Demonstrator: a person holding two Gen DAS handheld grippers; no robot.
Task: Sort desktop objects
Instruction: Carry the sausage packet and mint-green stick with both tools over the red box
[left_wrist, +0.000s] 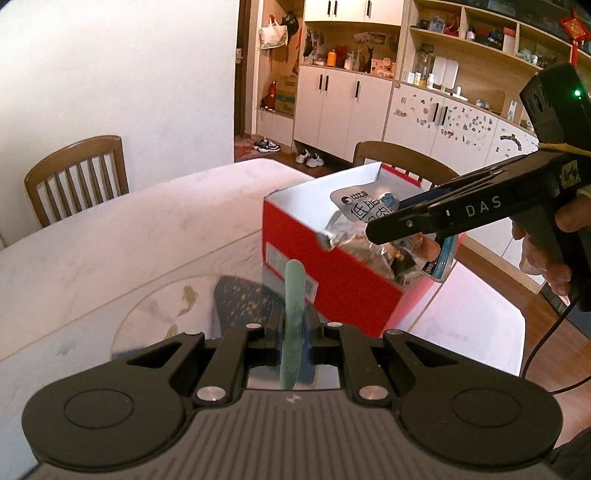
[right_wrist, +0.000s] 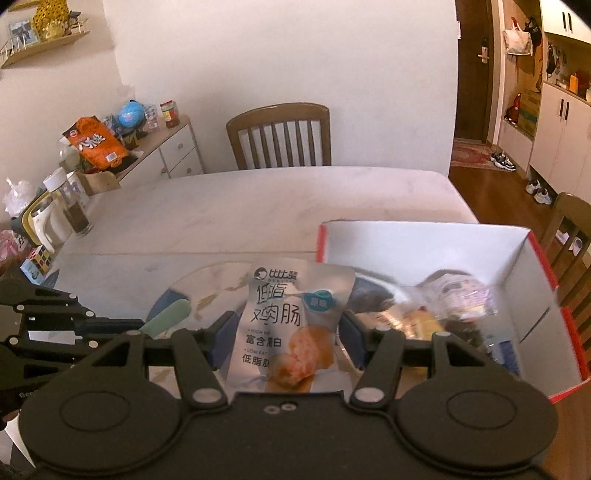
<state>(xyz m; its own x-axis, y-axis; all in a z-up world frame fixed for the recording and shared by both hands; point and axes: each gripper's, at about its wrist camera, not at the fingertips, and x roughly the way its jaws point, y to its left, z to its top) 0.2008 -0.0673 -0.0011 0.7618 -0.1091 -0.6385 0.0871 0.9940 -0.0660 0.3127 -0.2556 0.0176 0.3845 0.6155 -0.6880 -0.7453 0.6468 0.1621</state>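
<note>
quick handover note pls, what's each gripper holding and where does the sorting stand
Left gripper: jaws shut on a pale green stick-like item, held above the table.
Right gripper: jaws closed on a silver snack pouch, beside the red box.
Done: several packets already lie in the box.
Left: neither held item is in the box yet; a puzzle cube sits at the table's far edge.

Box (right_wrist: 524, 295) on table (right_wrist: 258, 199), packets (right_wrist: 454, 295) inside it, chair (right_wrist: 280, 136) behind table, cabinet (right_wrist: 177, 147) left
</note>
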